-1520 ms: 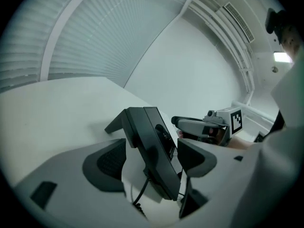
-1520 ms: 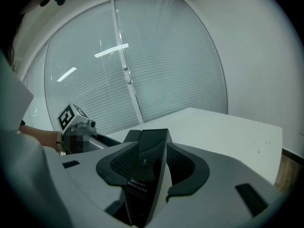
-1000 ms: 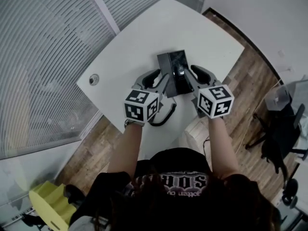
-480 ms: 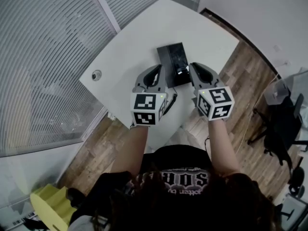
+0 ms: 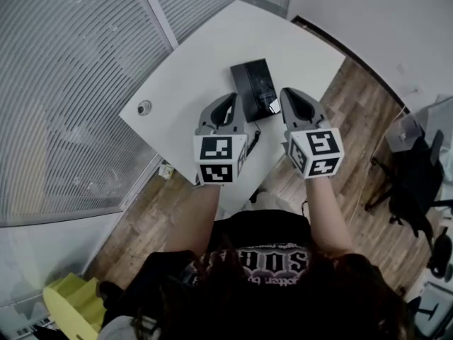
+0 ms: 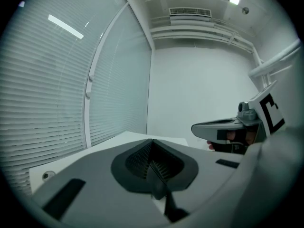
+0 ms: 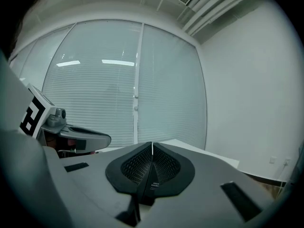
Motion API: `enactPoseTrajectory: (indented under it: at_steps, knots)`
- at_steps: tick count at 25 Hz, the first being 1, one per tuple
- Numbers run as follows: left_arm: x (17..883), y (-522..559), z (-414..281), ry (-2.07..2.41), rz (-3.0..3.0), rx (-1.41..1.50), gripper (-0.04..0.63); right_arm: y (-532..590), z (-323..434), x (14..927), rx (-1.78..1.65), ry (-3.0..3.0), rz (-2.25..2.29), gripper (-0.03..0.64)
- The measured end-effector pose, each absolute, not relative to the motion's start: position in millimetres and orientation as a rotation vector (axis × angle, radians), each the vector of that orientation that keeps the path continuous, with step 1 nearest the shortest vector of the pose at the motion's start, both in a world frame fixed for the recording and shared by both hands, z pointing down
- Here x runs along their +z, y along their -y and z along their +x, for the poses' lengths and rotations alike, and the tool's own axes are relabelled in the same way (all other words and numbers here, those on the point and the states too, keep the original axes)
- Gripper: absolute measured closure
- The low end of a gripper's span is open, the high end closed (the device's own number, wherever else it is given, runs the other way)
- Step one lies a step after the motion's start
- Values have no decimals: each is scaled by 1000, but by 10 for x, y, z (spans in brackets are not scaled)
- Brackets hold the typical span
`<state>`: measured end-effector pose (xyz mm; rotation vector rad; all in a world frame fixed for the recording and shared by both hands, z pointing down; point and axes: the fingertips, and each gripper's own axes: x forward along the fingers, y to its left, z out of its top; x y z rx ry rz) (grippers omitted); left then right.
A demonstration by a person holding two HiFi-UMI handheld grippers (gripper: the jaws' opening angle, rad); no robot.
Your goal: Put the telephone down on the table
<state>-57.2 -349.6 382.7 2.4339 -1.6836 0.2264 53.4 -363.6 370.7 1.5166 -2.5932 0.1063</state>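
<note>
Both grippers have drawn back from the telephone (image 5: 255, 88) toward the person, and their jaws have closed. At left, the left gripper (image 5: 226, 102) hovers over the near part of the white table (image 5: 205, 55), jaws pressed together on nothing. Between the two and just beyond them, the black telephone lies flat on the table, free of both. The right gripper (image 5: 292, 96) hangs just beside its near right corner, jaws likewise together and empty.
</note>
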Motion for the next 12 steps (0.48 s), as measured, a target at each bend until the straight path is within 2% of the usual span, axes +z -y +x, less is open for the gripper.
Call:
enactPoseTrajectory:
  at_steps: [12]
  knots:
    - [3756,3364,-696,1793,2398,250,592,3470,564,3548,65,2589,1562,588]
